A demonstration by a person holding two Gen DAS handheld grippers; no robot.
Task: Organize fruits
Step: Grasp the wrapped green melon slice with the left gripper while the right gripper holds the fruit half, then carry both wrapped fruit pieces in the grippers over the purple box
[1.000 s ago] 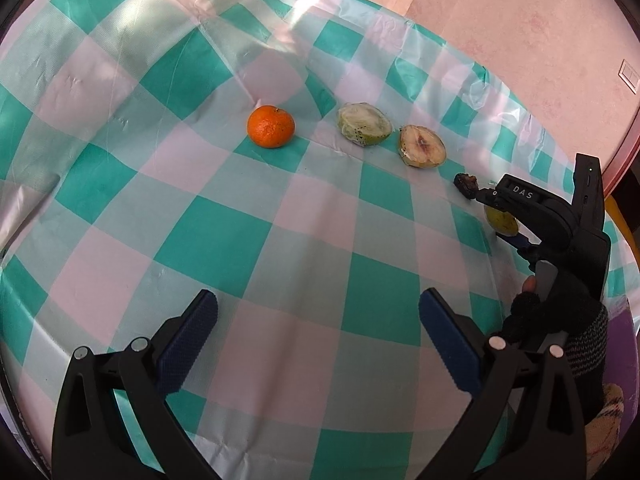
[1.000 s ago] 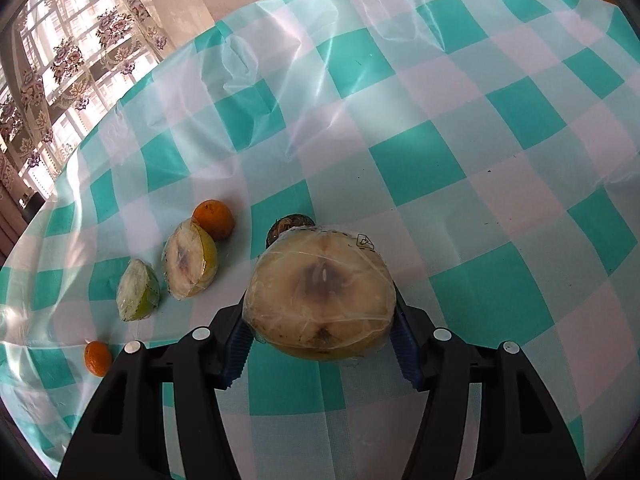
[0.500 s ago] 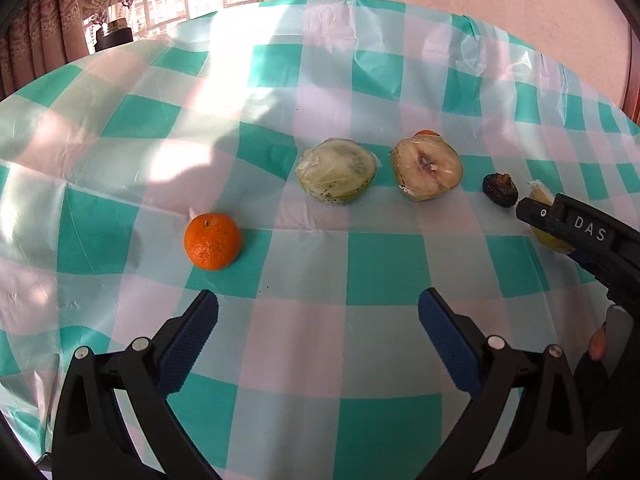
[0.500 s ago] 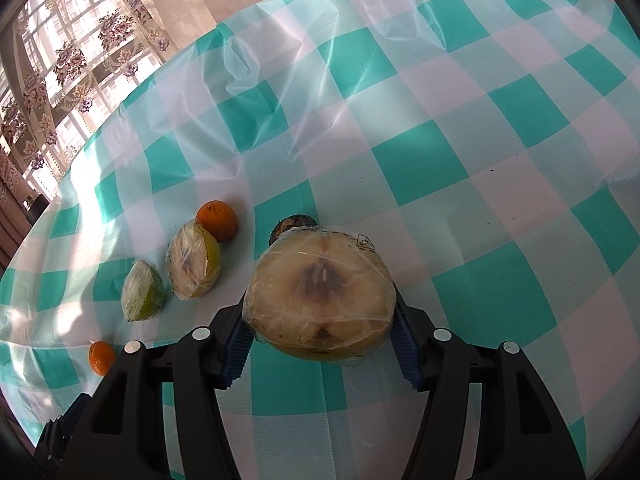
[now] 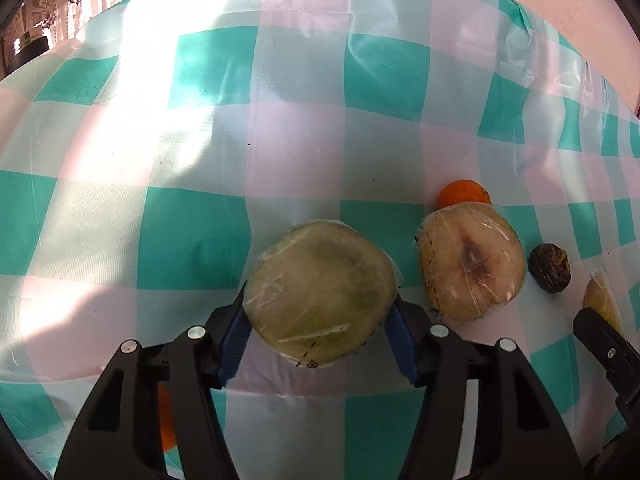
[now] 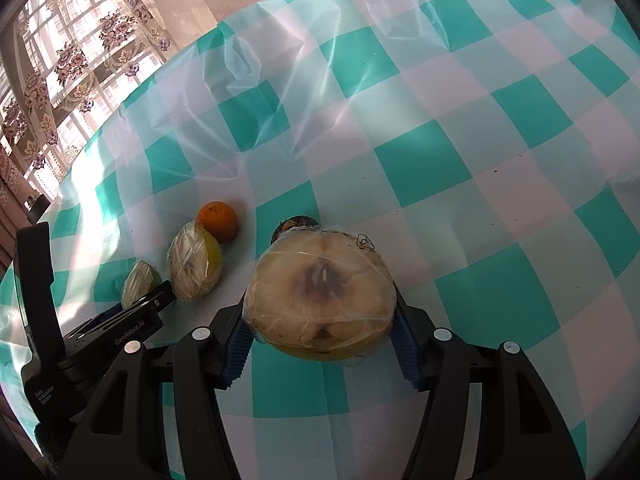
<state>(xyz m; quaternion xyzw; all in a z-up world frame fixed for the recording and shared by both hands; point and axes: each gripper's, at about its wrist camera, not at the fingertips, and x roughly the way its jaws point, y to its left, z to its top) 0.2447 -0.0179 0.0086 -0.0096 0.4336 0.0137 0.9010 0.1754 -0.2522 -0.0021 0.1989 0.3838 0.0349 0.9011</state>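
My left gripper (image 5: 320, 342) is shut on a plastic-wrapped green fruit half (image 5: 320, 292), cut face toward the camera. To its right on the checked tablecloth (image 5: 200, 132) lie a wrapped pale fruit half (image 5: 472, 260), an orange (image 5: 464, 194) behind it and a small dark fruit (image 5: 550, 267). My right gripper (image 6: 320, 346) is shut on a wrapped yellow fruit half (image 6: 320, 296). The dark fruit (image 6: 294, 224) is just behind it. In the right wrist view the orange (image 6: 218, 220), pale half (image 6: 194, 266) and green half (image 6: 140, 282) lie at the left.
A second orange (image 5: 166, 420) shows under my left gripper's fingers. The right gripper's tip (image 5: 604, 344) enters at the left wrist view's right edge, with a slice of its fruit (image 5: 602, 300). A curtained window (image 6: 60, 72) lies beyond the table's far left edge.
My left gripper moved forward to the green half and closed on it; the orange that was ahead now sits under its fingers. The right gripper stayed still, holding the yellow half.
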